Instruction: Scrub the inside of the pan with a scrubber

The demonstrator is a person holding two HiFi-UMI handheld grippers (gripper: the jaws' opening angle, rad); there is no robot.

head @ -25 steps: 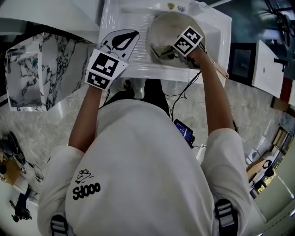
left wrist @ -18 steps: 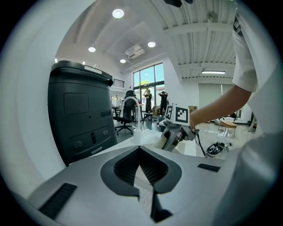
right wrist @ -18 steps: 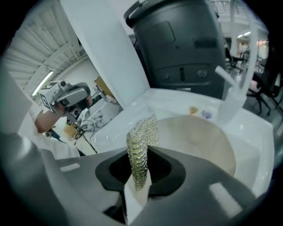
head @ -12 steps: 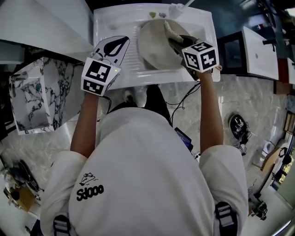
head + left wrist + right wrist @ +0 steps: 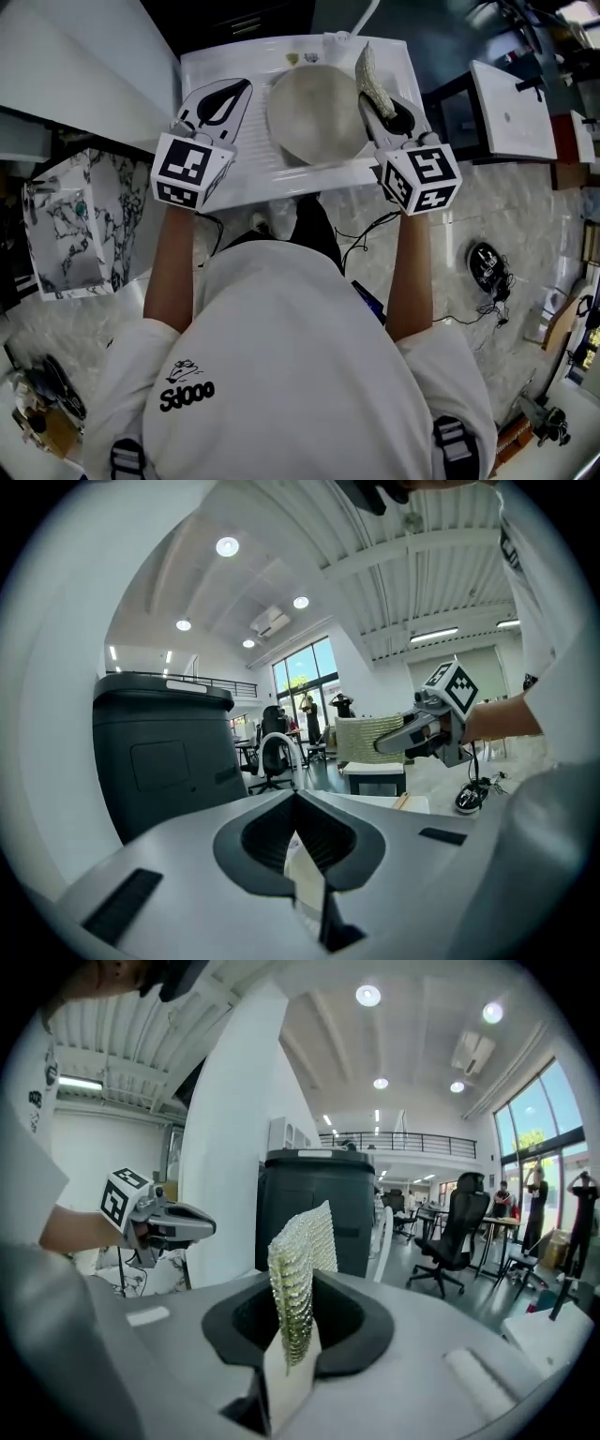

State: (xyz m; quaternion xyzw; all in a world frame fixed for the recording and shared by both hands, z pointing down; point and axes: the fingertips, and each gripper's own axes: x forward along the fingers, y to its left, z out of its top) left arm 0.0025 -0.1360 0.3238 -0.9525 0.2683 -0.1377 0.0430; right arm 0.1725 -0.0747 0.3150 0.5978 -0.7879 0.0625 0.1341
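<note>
A pale round pan (image 5: pixel 314 112) lies in the white sink (image 5: pixel 281 180). My right gripper (image 5: pixel 370 101) is to the right of the pan, over its rim, shut on a knobbly silver-green scrubber (image 5: pixel 368 75) that sticks up clear of the pan. In the right gripper view the scrubber (image 5: pixel 302 1269) stands upright between the shut jaws of my right gripper (image 5: pixel 289 1335). My left gripper (image 5: pixel 244 86) hovers over the ridged drainboard left of the pan, jaws shut with nothing held. The left gripper view points my left gripper (image 5: pixel 298 803) into the room, showing the scrubber (image 5: pixel 367 738) but no pan.
A marble-patterned block (image 5: pixel 66 220) stands at the left and a white cabinet (image 5: pixel 511 108) at the right. Cables and a black device (image 5: pixel 486 258) lie on the floor. A dark bin (image 5: pixel 159 752) and office chairs (image 5: pixel 459 1232) show in the gripper views.
My right gripper has pulled the scrubber out of the pan and moved it to the right, lifted up. The left gripper has stayed over the drainboard.
</note>
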